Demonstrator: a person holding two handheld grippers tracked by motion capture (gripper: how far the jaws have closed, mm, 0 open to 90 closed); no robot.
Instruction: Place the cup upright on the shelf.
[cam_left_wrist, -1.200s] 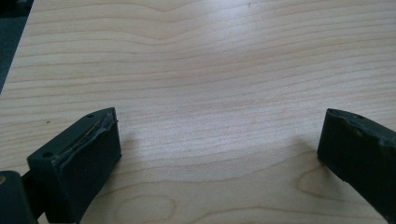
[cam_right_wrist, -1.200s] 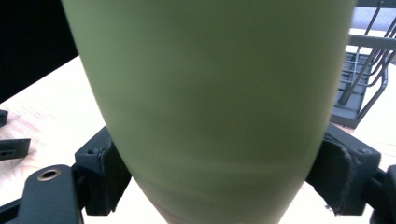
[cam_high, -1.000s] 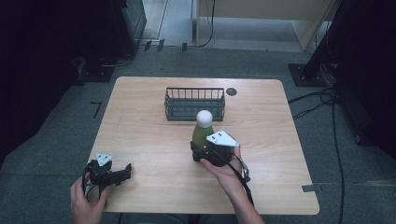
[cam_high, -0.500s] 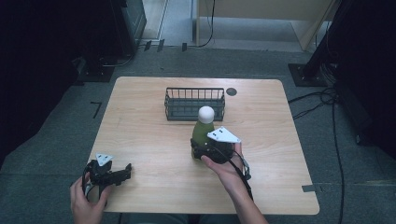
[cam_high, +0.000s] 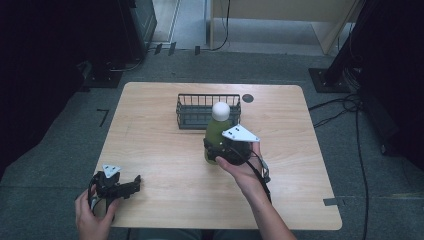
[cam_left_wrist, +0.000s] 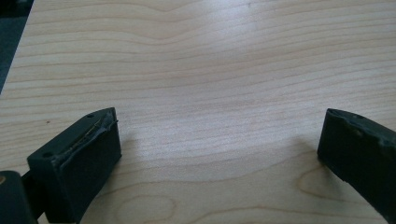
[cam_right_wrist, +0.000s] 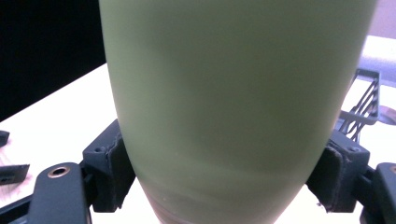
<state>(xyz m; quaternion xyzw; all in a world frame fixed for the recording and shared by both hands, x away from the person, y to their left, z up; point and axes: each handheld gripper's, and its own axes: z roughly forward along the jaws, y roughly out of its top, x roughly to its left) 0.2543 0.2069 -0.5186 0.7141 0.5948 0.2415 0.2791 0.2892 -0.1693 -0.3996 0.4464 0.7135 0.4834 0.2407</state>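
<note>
A pale green bottle (cam_high: 217, 132) with a round white cap (cam_high: 220, 111) stands upright just in front of a black wire basket (cam_high: 196, 111). My right gripper (cam_high: 219, 153) is shut on the bottle's lower body, a hand holding it from the near side. In the right gripper view the green bottle (cam_right_wrist: 233, 93) sits squeezed between the two black pads (cam_right_wrist: 112, 170), and its base seems slightly off the wood. At the table's near left corner, my left gripper (cam_high: 131, 181) rests in a hand. Its jaws stand wide apart over bare wood (cam_left_wrist: 219, 149).
The wooden table (cam_high: 150, 130) has a small dark round disc (cam_high: 248, 98) beside the basket's right end. The basket looks empty. Dark equipment and cables lie on the grey floor (cam_high: 350, 115) around the table.
The right gripper and the green bottle have risen a little and shifted slightly toward the basket. The left gripper has stayed put.
</note>
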